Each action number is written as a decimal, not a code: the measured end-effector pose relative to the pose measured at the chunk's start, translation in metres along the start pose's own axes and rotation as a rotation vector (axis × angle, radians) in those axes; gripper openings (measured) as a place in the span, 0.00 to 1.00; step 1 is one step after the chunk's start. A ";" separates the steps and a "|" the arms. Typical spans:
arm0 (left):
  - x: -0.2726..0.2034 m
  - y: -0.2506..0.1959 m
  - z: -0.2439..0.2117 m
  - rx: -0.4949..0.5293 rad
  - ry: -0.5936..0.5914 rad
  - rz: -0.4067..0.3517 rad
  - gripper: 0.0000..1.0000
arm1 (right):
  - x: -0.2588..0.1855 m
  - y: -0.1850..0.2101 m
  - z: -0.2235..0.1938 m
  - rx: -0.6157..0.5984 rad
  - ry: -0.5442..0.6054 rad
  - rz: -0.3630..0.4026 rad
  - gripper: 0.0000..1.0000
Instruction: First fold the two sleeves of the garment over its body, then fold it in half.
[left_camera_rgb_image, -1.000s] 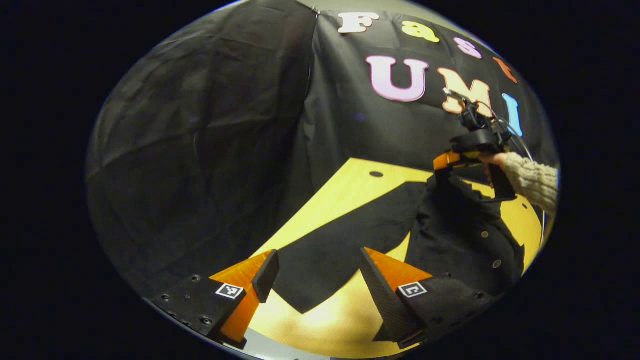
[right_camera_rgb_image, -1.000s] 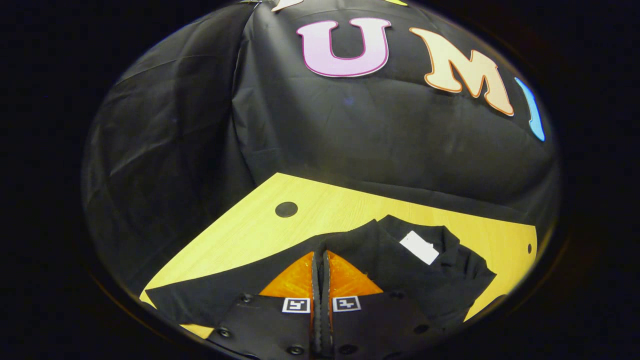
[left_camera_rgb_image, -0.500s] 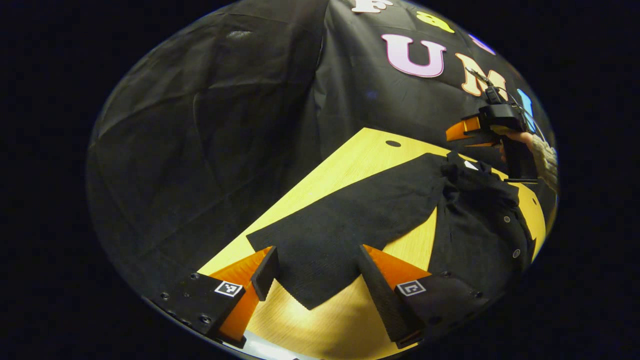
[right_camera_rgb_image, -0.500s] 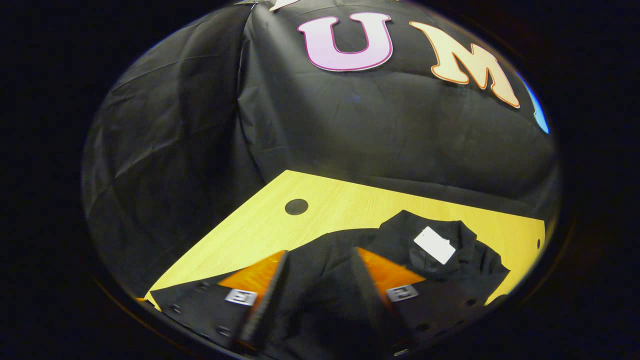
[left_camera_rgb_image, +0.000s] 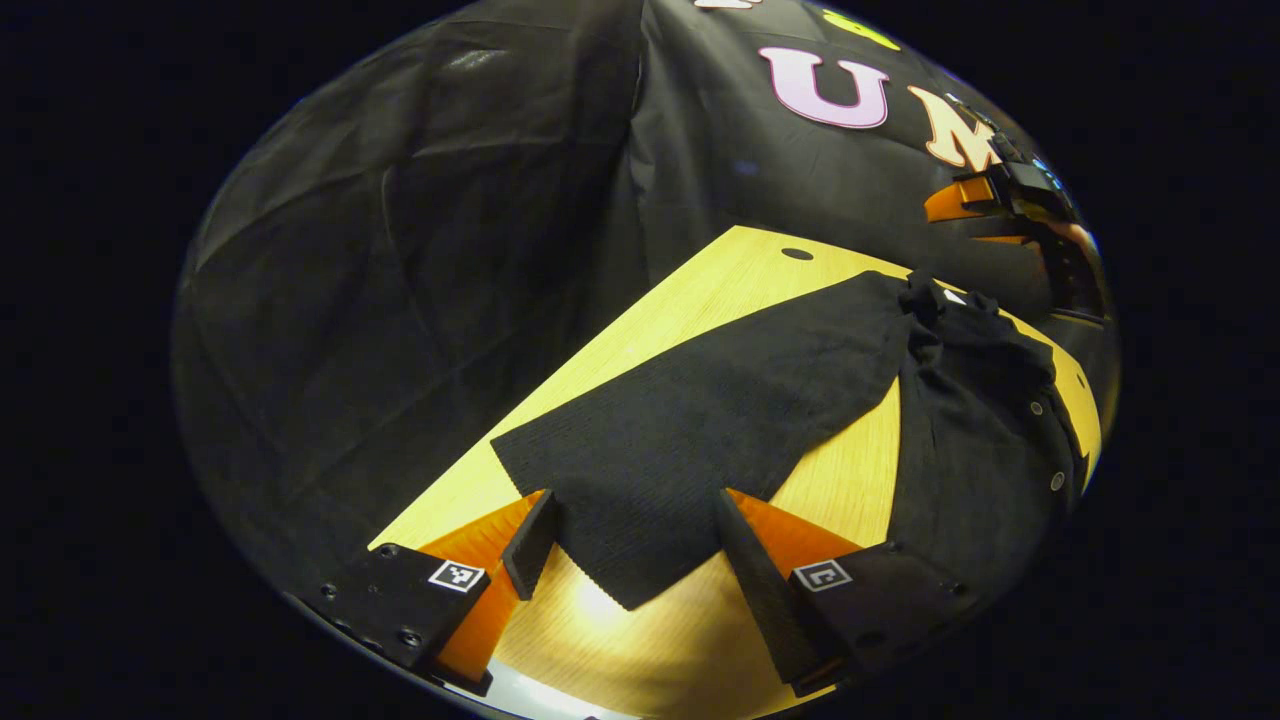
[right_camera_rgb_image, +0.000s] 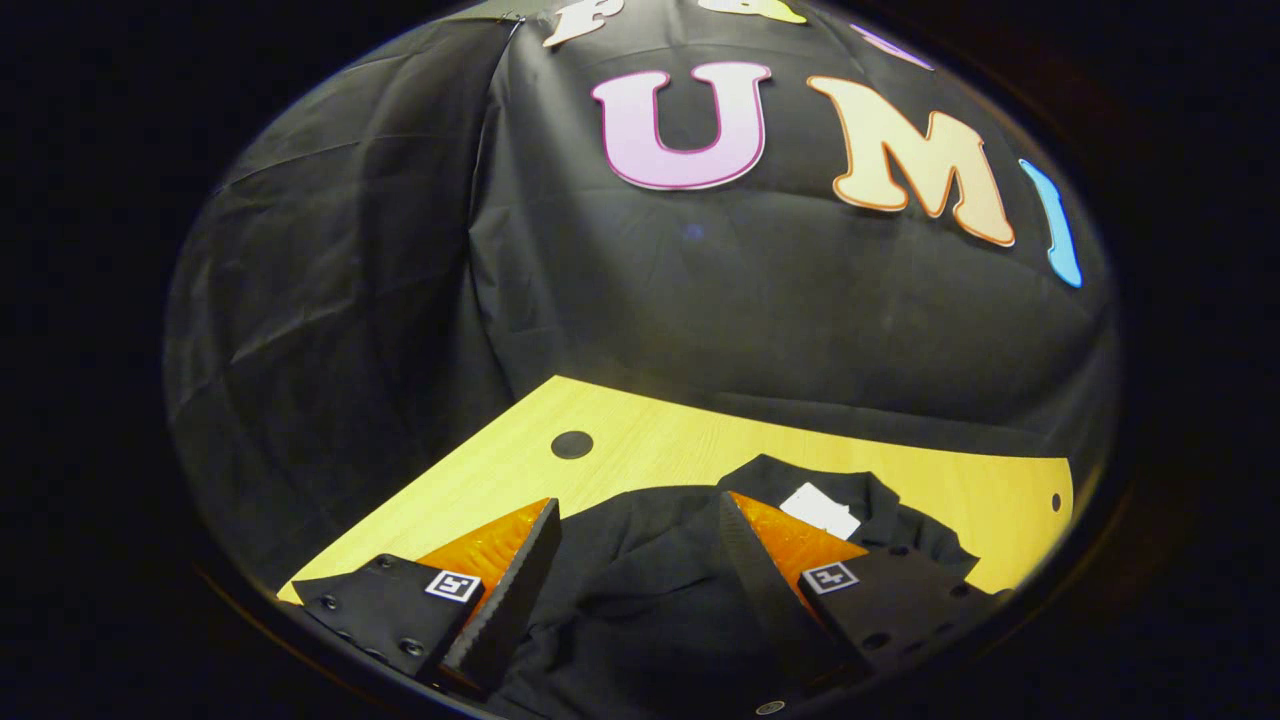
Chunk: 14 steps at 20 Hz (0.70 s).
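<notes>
My left tool hangs released over the sleeve end, flat on the tabletop. My right tool is spread above the black garment near its collar; bare wood runs along the far edge.

Your right tongs hang spread apart above the black garment lying on the wooden bench.

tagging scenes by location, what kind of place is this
Probably a staged recording booth, not a home: black cloth wall drapes behind a bare wooden table, where a black buttoned garment lies spread between the open left gripper and open right gripper.
</notes>
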<state>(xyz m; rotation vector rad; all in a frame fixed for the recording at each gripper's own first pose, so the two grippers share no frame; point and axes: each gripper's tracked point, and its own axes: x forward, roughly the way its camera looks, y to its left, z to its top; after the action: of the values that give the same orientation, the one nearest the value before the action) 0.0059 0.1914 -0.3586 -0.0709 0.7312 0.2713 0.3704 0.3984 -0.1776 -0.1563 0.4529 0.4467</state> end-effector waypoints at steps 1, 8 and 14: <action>0.000 0.000 0.000 0.004 -0.001 -0.002 0.96 | -0.009 -0.003 0.005 0.005 -0.017 -0.003 1.00; 0.000 -0.001 0.001 0.003 -0.032 -0.019 0.95 | -0.092 -0.042 0.024 0.053 -0.134 -0.062 0.99; 0.002 -0.013 0.002 0.023 -0.026 -0.069 0.64 | -0.177 -0.103 0.038 0.055 -0.225 -0.193 1.00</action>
<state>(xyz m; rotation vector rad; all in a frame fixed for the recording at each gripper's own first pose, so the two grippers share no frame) 0.0117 0.1797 -0.3590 -0.0710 0.7040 0.1974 0.2893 0.2486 -0.0581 -0.0936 0.2257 0.2578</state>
